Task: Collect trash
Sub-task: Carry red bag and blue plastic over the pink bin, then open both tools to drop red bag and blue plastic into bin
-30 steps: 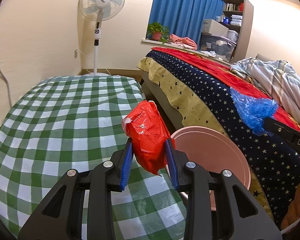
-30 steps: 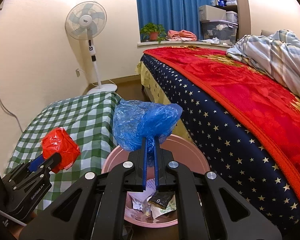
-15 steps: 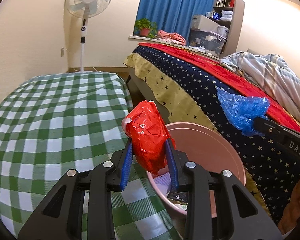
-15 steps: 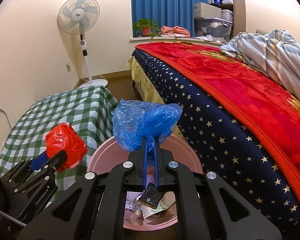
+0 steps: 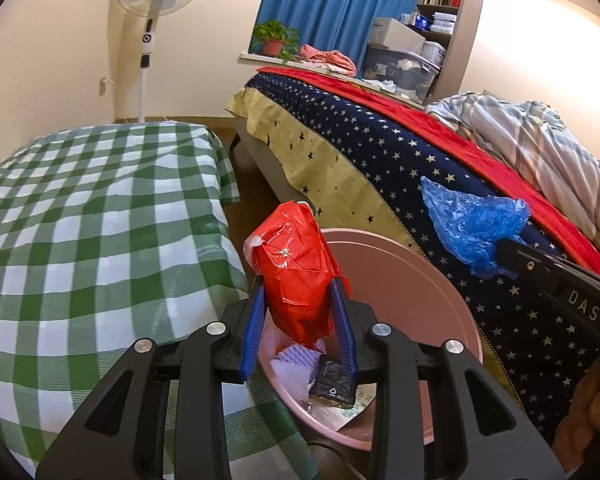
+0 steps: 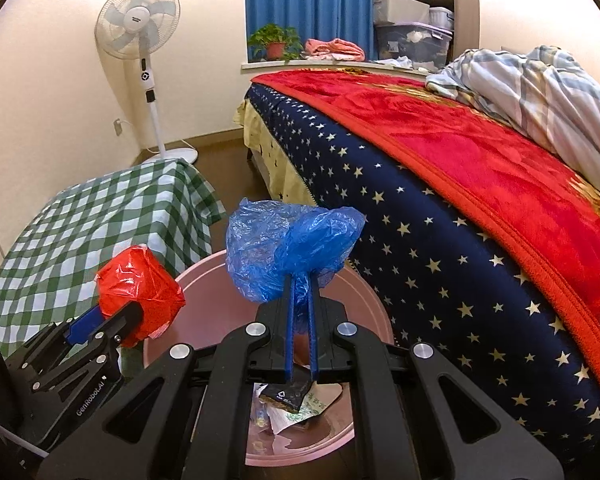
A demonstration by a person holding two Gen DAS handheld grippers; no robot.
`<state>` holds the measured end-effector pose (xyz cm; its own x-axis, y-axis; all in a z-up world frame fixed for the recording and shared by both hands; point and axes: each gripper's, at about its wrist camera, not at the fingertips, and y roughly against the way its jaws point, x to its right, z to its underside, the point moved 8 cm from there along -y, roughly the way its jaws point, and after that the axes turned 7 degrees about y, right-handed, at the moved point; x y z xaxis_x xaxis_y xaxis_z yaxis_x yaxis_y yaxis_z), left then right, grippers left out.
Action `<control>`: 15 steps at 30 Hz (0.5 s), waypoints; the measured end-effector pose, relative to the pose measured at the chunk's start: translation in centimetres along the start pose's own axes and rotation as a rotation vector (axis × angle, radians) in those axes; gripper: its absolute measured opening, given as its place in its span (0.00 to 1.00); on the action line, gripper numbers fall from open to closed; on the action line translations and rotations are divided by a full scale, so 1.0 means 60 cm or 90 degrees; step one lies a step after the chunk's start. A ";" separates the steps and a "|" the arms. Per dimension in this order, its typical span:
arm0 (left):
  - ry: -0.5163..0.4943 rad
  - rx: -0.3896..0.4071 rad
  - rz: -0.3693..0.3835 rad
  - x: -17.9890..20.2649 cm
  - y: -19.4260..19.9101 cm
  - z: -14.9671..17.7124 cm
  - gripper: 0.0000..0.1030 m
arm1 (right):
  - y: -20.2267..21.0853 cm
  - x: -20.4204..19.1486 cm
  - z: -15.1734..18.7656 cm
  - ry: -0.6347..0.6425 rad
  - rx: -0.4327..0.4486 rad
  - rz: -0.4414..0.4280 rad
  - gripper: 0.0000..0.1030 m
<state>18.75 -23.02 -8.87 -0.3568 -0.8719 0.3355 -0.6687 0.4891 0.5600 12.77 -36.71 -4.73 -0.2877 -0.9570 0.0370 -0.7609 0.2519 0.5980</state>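
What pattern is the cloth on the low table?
Green-and-white checked tablecloth, clearest in the left wrist view.

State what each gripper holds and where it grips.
Left gripper: crumpled red bag, clamped across its lower half. Right gripper: blue bag, pinched at its bottom.

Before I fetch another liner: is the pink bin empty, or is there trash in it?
Not empty. The pink bin already holds scraps: a black wrapper and crumpled white paper lie at its bottom.

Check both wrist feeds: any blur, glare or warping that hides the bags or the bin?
Left wrist view: sharp, red bag and pink bin clear; strong fisheye bending at the edges, bright wall glare upper right. Right wrist view: sharp too, blue bag clear; the gripper body hides part of the bin's contents.
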 end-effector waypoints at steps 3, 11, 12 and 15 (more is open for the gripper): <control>0.000 -0.005 0.006 0.006 -0.007 0.003 0.31 | -0.005 0.004 0.002 -0.003 -0.004 0.005 0.06; -0.012 -0.012 0.015 0.020 -0.017 0.004 0.31 | -0.010 0.009 0.003 -0.010 -0.008 0.012 0.07; -0.014 -0.014 0.019 0.022 -0.019 0.004 0.31 | -0.009 0.010 0.004 -0.011 -0.008 0.015 0.08; -0.016 -0.019 0.029 0.027 -0.021 0.004 0.33 | -0.009 0.016 0.004 -0.019 -0.010 0.021 0.14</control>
<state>18.88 -25.06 -9.21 -0.4029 -0.8490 0.3418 -0.6320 0.5282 0.5671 12.74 -37.74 -5.22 -0.3300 -0.9434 0.0338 -0.7418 0.2813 0.6088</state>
